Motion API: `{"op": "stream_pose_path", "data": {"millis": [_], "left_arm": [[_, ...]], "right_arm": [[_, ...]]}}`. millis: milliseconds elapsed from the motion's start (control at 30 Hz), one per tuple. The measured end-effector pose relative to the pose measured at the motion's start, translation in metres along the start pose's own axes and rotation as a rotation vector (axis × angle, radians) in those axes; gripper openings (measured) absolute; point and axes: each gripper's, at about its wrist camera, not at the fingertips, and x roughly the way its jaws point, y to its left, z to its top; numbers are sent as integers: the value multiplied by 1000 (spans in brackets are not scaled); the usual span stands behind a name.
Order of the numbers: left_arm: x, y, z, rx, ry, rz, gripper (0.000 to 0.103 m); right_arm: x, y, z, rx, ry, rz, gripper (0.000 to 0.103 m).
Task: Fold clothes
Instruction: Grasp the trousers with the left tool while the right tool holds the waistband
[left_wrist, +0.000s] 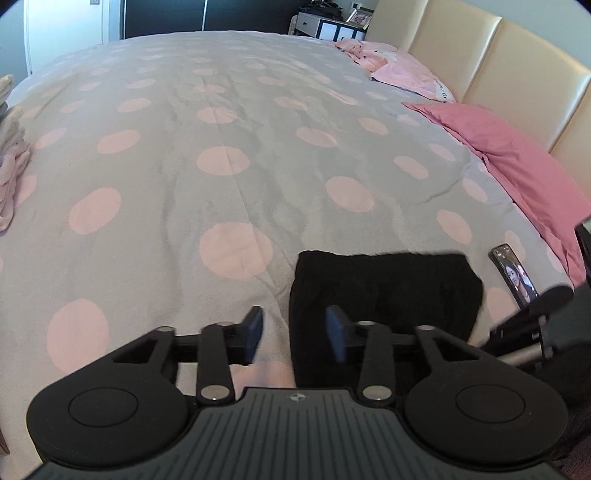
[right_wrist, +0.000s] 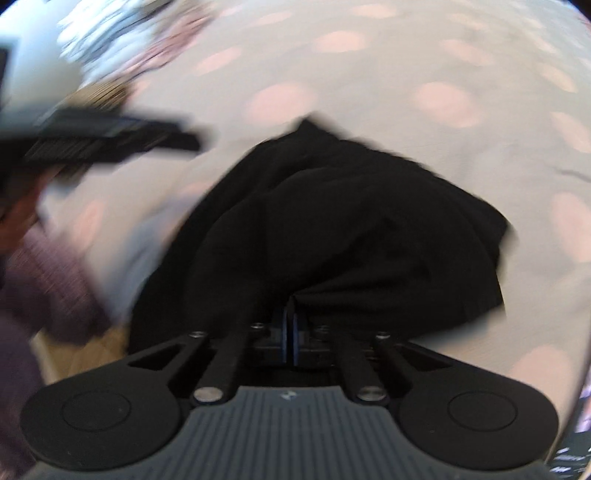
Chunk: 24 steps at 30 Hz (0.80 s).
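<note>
Near the foot edge of the bed (left_wrist: 229, 155), on the grey cover with pink dots, lies the black garment (left_wrist: 384, 291), folded into a rough rectangle in the left wrist view. Its left edge runs just ahead of the left tool (left_wrist: 294, 332), whose blue pads stand partly apart with nothing between them; the right pad hangs over the cloth, the left over bare cover. Seen from the right wrist view, which is blurred, the garment (right_wrist: 351, 229) is bunched and rises toward the right tool (right_wrist: 289, 325), whose pads are pressed together on a pinch of its near edge. To the right of the garment in the left view a phone (left_wrist: 515, 275) lies on the cover, just beside the right tool's dark frame. Farther off, pink pillows (left_wrist: 517, 162) lean along the cream headboard (left_wrist: 498, 48), and a stack of pale folded clothes (left_wrist: 11, 155) sits at the bed's left edge.
</note>
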Motion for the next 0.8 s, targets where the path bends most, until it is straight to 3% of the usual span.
{"op": "stream_pose_path", "data": {"millis": [33,100,267,433,533,633,700,767,800], "left_arm": [[0,-1,-1,10,3,-2,51],[2,-4,-1,38,10,-9,52],[13,-18,0,135,35,-35,57],[27,-32,6,181,46,-90,61],[41,-36,10,206,75,-123,63],[50,-40,8,240,89,-154,63],[53,-43,7,250,79,-179,62],[54,-45,7,256,79,-201,46],[54,-46,7,265,75,-198,42]], "right_arm": [[3,12,-5,-34,20,28,3],[9,33,-15,-106,58,66,3],[7,51,-25,-232,59,20,7],[-13,38,-20,-238,69,36,32],[-32,27,-15,-245,52,26,42],[-48,7,-17,-226,49,-5,45],[-53,-6,-19,-219,58,-32,45],[-54,-17,-21,-223,68,-72,48],[-54,-21,-22,-224,73,-95,49]]}}
